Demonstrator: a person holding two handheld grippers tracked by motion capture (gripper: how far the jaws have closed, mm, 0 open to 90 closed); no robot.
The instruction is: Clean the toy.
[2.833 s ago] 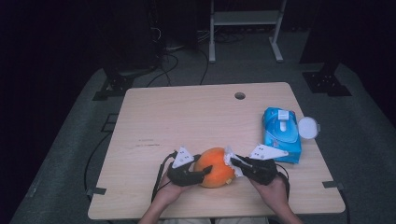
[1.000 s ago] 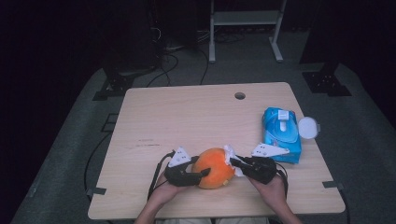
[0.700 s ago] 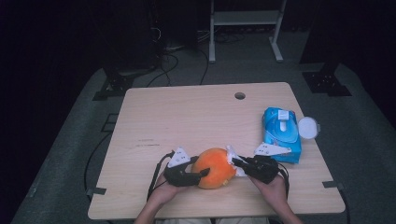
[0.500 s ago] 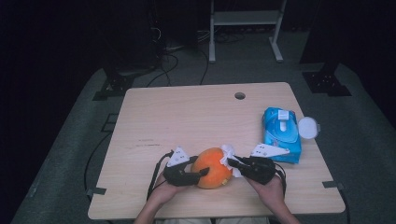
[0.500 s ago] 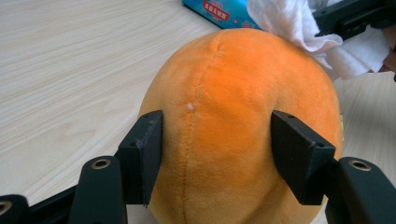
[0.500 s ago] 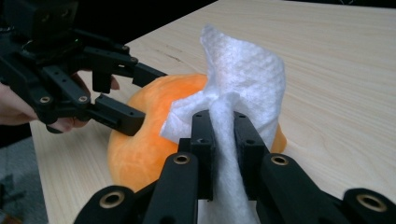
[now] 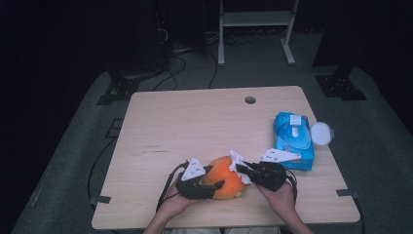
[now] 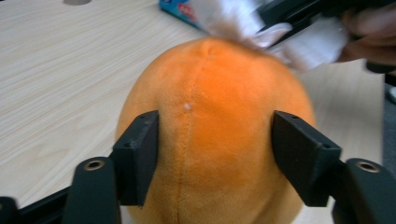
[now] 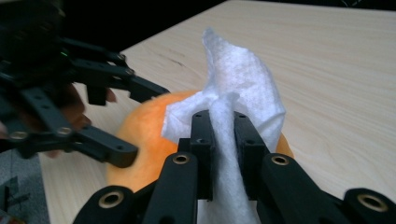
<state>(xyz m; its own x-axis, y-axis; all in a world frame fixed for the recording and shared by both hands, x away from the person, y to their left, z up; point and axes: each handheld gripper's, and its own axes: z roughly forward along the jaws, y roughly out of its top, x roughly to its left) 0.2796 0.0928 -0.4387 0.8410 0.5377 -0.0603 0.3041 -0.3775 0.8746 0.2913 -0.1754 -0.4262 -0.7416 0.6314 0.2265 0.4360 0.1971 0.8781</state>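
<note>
An orange plush ball (image 7: 225, 175) rests near the table's front edge. My left gripper (image 7: 215, 176) is shut on it, one jaw on each side of its seam (image 8: 217, 140). In the left gripper view the ball (image 8: 215, 93) rises between the jaws. My right gripper (image 7: 242, 168) comes in from the right, shut on a white wipe (image 7: 237, 158). The wipe (image 9: 238, 88) stands up between the right gripper (image 9: 225, 126) jaws and lies against the ball's (image 9: 154, 140) top. The wipe (image 8: 233, 23) touches the ball's far end in the left gripper view.
A blue wipe pack (image 7: 293, 139) lies at the right edge of the wooden table (image 7: 195, 122), its round white lid (image 7: 321, 132) flipped open. A cable hole (image 7: 250, 100) sits at the far side. Cables trail from both grippers toward the front edge.
The right gripper and its wipe have shifted a little back and forth over the ball's top. The left gripper has kept its hold in the same spot.
</note>
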